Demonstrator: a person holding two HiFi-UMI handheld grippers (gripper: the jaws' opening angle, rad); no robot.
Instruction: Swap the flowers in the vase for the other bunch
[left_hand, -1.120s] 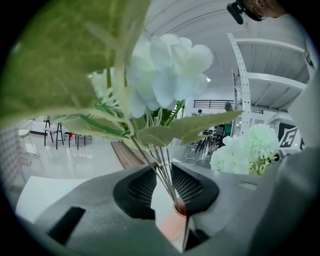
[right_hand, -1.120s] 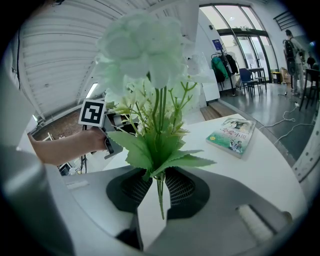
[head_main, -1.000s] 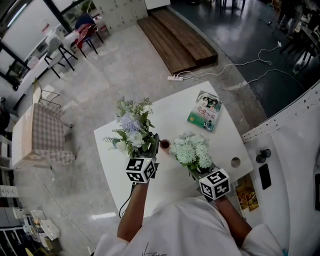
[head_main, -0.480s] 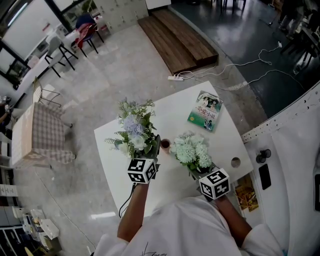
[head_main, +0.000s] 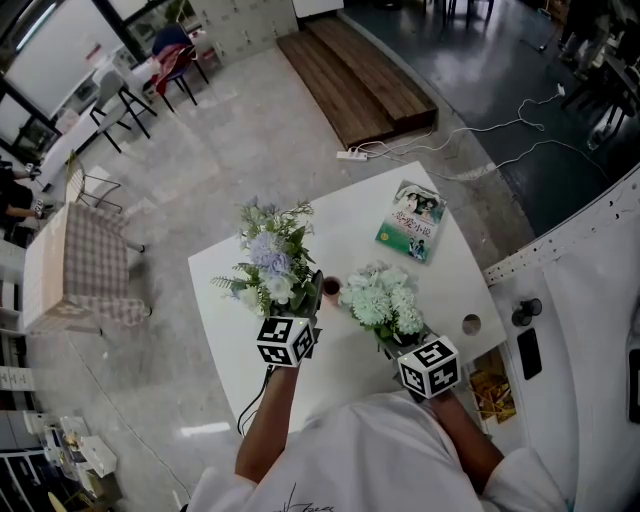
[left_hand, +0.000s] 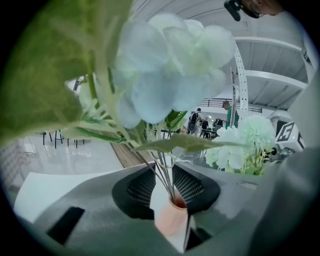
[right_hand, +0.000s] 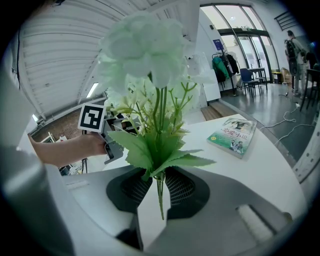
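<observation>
Change: left claw (left_hand: 162, 182) has just been spreading; its pads sit loose around the stems of the blue-white bunch (head_main: 268, 262), which enter the pink vase (left_hand: 171, 220) on the counter (head_main: 350, 230).
Meaning: bunch likely seated in the vase, release under way.
Right claw (right_hand: 161, 187): clamped on green-white bunch (right_hand: 147, 50) stems, beside the vase.
Hidden: vase base, stem depth.

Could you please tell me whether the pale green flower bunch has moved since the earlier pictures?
No. The pale green flower bunch keeps its place below the green paperback book in the head view, clamped in the right gripper.
</observation>
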